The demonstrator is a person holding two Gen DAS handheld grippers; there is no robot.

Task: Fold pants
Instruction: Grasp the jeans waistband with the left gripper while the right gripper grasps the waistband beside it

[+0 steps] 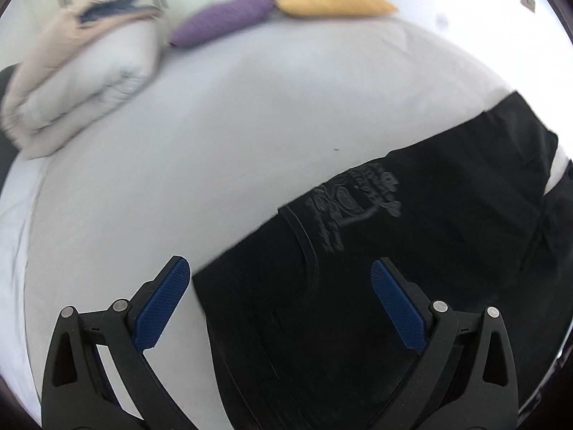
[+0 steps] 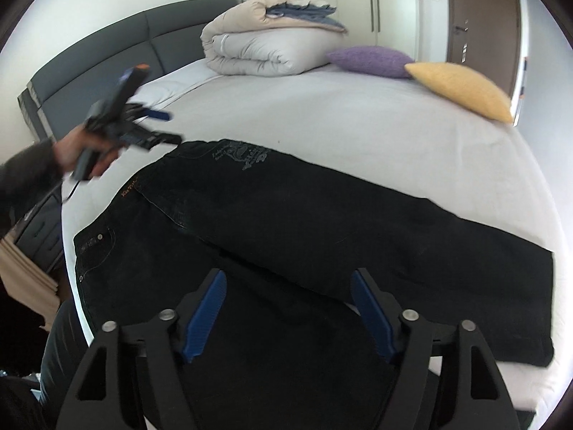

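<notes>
Black pants [image 2: 322, 215] lie flat across the white bed [image 2: 322, 114], one leg laid over the other, waist to the left and hems to the right near the bed's edge. An embroidered pocket [image 1: 358, 197] faces up. My left gripper [image 1: 280, 262] hovers open over the waist end of the pants [image 1: 447, 215], with nothing between its blue pads. In the right wrist view a hand carries this left gripper [image 2: 166, 127] above the bed, just beyond the waistband. My right gripper [image 2: 288, 272] stands open above the pants' near side, and its pads [image 2: 206, 315] grip nothing.
A folded duvet [image 2: 265, 39] sits at the head of the bed by the grey headboard [image 2: 107, 43]. A purple cushion [image 2: 372, 59] and a yellow cushion [image 2: 462, 87] lie at the far right. Wardrobe doors and a brown door stand behind. Bare sheet lies beyond the pants.
</notes>
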